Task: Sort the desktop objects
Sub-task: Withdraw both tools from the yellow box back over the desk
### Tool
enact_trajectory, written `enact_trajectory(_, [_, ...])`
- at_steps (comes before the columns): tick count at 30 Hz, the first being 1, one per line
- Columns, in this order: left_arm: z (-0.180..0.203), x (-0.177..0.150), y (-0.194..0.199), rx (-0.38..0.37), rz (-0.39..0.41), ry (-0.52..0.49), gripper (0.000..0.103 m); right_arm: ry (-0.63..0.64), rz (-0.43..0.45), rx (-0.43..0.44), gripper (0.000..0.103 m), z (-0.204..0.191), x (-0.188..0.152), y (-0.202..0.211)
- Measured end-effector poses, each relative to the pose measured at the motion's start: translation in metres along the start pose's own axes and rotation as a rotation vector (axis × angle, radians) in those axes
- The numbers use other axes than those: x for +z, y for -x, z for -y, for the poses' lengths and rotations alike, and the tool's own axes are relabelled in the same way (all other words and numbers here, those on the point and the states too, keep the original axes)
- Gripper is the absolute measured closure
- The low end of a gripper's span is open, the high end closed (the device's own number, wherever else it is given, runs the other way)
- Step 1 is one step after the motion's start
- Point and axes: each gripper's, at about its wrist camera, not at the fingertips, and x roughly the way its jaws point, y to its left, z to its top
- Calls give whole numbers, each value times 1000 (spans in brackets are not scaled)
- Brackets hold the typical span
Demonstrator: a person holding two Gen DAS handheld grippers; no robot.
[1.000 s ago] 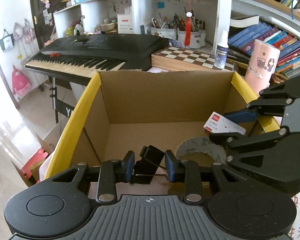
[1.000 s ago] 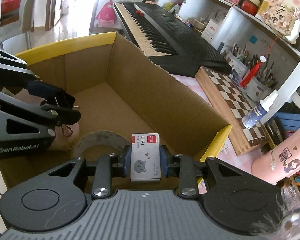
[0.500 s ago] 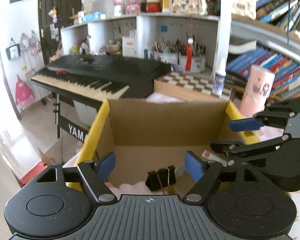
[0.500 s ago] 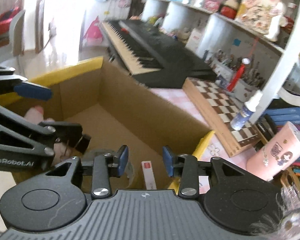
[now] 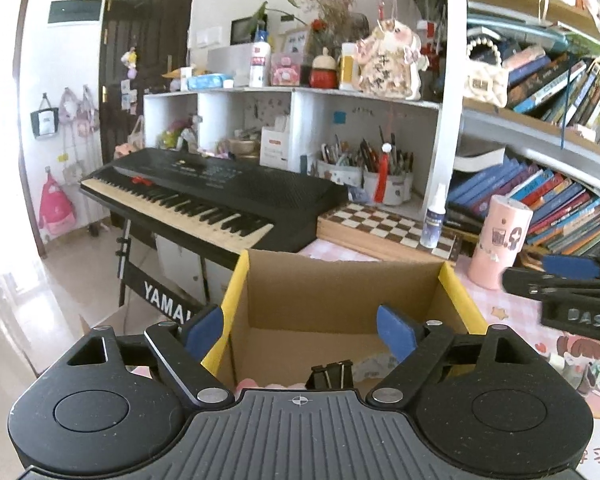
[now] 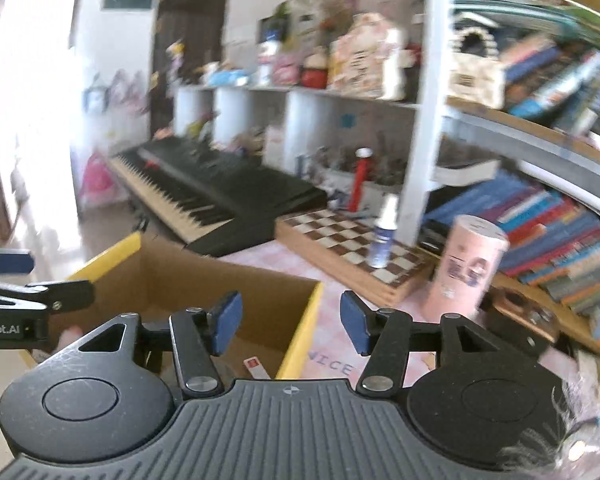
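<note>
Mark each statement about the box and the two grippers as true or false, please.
1. The black binder clip lies inside the cardboard box. True.
2. The left gripper clamps the binder clip. False: its jaws are opening with nothing between them.
3. The small white card box lies in the cardboard box. True.
4. The right gripper holds the spray bottle. False: the bottle stands on the chessboard; the opening jaws hold nothing.
</note>
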Motion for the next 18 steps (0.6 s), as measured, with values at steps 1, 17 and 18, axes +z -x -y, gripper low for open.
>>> enact_trajectory(1, [-1, -1, 2, -1, 4, 1, 17, -19, 9, -21, 51, 1, -2, 7])
enact_trajectory(17, [-30, -32, 52, -21, 0, 24, 16, -181, -12, -198, 51, -20, -51, 77])
enact_trajectory(18, [-32, -34, 56, -22, -4, 26, 16, -183, -19, -202, 51, -23, -55, 81])
